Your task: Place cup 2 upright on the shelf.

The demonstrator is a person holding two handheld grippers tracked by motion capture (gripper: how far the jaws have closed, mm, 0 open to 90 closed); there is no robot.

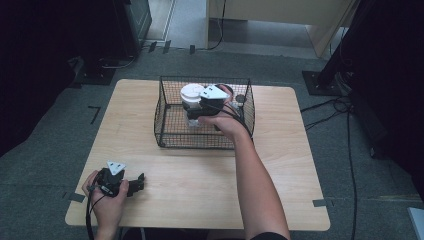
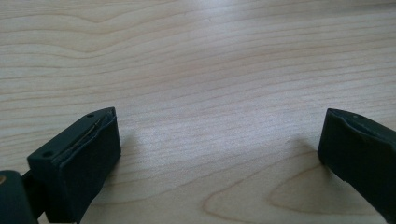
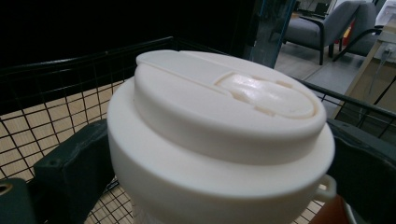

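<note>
The right gripper [image 1: 194, 106] is clamping a white-lidded cup [image 3: 219, 140] inside the wire basket [image 1: 172, 136] (toward the tabletop's far edge). The left gripper [image 2: 219, 154] is resting wide open, holding nothing, near the tabletop's [image 1: 200, 185] near-left corner.

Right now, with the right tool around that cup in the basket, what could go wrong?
1. The right tool grips the cup just under its white lid; pulling up could pop the lid off, or the cup may slip.
2. The wire basket walls stand close around it; a tilted lift could snag the mesh and drag the basket across the table.
</note>
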